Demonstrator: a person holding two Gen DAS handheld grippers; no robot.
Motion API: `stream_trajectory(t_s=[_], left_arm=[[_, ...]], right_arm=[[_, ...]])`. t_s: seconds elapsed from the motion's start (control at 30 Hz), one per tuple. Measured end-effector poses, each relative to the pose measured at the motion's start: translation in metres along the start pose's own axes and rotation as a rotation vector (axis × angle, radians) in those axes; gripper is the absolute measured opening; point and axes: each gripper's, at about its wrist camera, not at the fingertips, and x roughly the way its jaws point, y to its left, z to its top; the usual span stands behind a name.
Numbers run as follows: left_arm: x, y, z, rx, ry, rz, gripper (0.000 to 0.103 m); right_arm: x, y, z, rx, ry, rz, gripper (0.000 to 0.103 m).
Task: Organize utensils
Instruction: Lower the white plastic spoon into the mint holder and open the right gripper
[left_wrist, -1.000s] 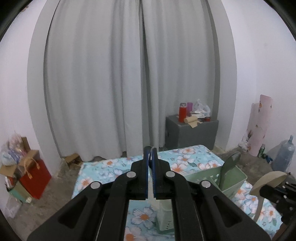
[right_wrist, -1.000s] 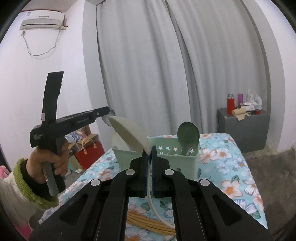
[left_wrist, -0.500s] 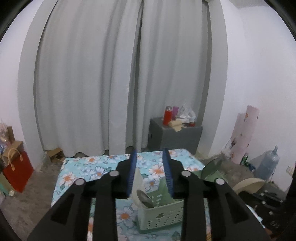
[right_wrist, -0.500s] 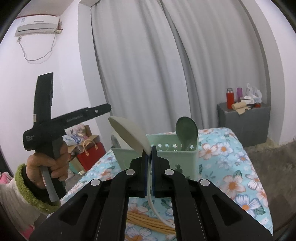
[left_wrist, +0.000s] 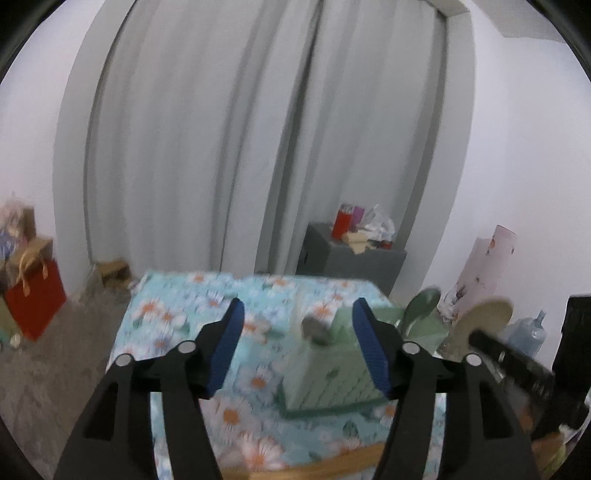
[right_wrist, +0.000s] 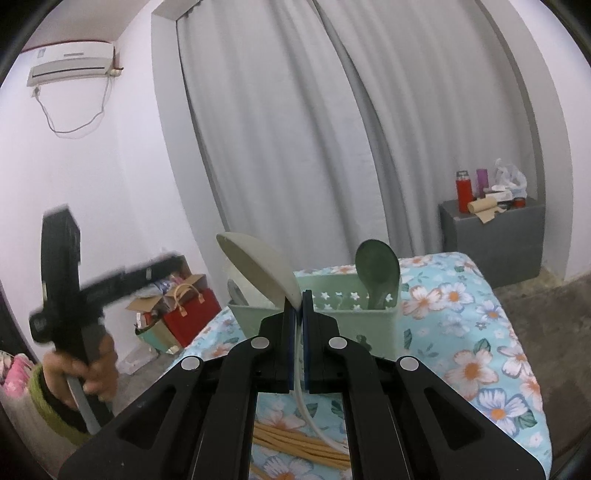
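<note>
The right tongs (right_wrist: 299, 314) are pressed tight on the thin handle of a cream spoon (right_wrist: 258, 269). The spoon's wide bowl sticks up and to the left above the tips. Its handle runs down between the black arms. The left tongs (left_wrist: 297, 347) are wide apart, and nothing sits between their blue pads (left_wrist: 226, 350).

Only the right camera shows the tan chopsticks (right_wrist: 303, 446). They lie flat on the table (right_wrist: 480, 332) just under the right tongs. The left camera shows only a blurry tan strip at its bottom edge, and I cannot tell what it is.

A little farther away stands the green basket (right_wrist: 332, 310) on the flowered cloth. A green spoon (right_wrist: 378, 269) stands in its right end, bowl up. The left camera shows the same basket (left_wrist: 328, 376) from another side, all blurry. There a gray spoon (left_wrist: 314, 326) pokes up at its near corner. The green spoon (left_wrist: 423, 308) and the cream spoon (left_wrist: 480, 321) show past it on the right.

The right camera alone shows the person's left hand (right_wrist: 92, 373) around a black grip.

Far back, both cameras show gray curtains (left_wrist: 258, 147) and a gray cabinet (right_wrist: 493, 240) with a red bottle (right_wrist: 463, 192) on top. A red bag (left_wrist: 35, 299) sits on the floor. Only the right camera shows the air conditioner (right_wrist: 72, 62) high on the wall.
</note>
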Motion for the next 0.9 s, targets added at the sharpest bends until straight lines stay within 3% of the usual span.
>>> stream_trajectory(t_s=[0.17,0.33,0.57,0.7,0.9], left_arm=[[-0.006,0.014,-0.03,-0.051,0.06,0.007,0.069],[-0.007,0.021,-0.054,-0.108,0.116,-0.012,0.073],[-0.009,0.02,-0.064,-0.131,0.126,-0.044,0.073],[-0.006,0.024,-0.064,-0.137,0.128,-0.049,0.073],[-0.007,0.03,-0.066,-0.147,0.13,-0.043,0.073]], right_arm=[[0.005,0.0,0.017,-0.003,-0.01,0.037,0.002],[0.012,-0.008,0.053,-0.026,-0.074,0.063,0.002],[0.037,-0.034,0.098,0.017,-0.133,0.121,0.002],[0.056,-0.042,0.106,0.043,-0.125,0.167,0.002],[0.081,-0.052,0.09,0.11,-0.066,0.226,0.002]])
